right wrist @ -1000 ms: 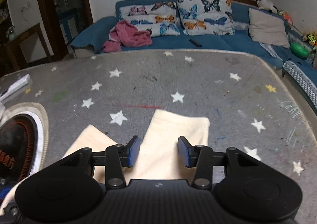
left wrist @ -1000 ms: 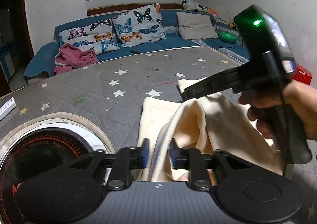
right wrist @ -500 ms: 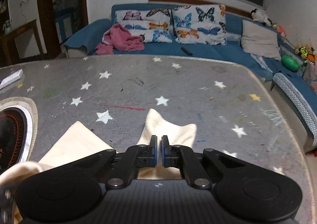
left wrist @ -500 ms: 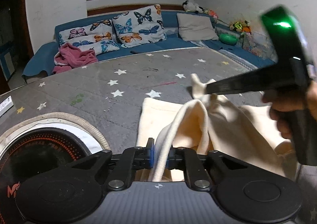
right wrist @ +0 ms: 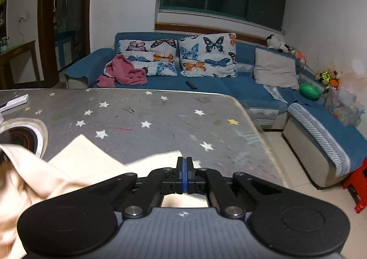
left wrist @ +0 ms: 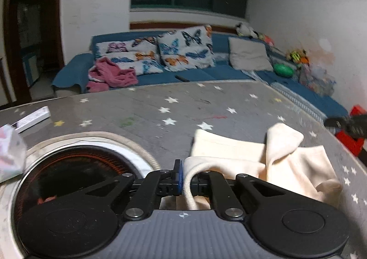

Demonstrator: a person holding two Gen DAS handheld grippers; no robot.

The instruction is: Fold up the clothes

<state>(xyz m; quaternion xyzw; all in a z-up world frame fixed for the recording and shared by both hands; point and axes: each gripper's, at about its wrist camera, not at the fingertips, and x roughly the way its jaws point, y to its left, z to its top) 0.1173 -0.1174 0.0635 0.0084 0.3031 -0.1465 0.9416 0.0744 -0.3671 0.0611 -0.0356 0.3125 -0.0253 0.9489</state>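
Note:
A cream garment lies partly bunched on the grey star-patterned table. My left gripper is shut on a folded cream edge of it, lifted a little off the table. In the right wrist view the garment spreads to the left and under my right gripper, whose blue pads are pressed together; whether cloth is caught between them is hidden. The right gripper shows only as a blurred dark tip at the right edge of the left wrist view.
A round black burner with a pale rim is set into the table at left. A white remote lies at the far left. A blue sofa with butterfly pillows stands behind. A red stool stands right of the table.
Both grippers have risen and tilted. My right gripper has swung out to the right, away from the left one, staying shut. The garment's right end now lies folded over itself.

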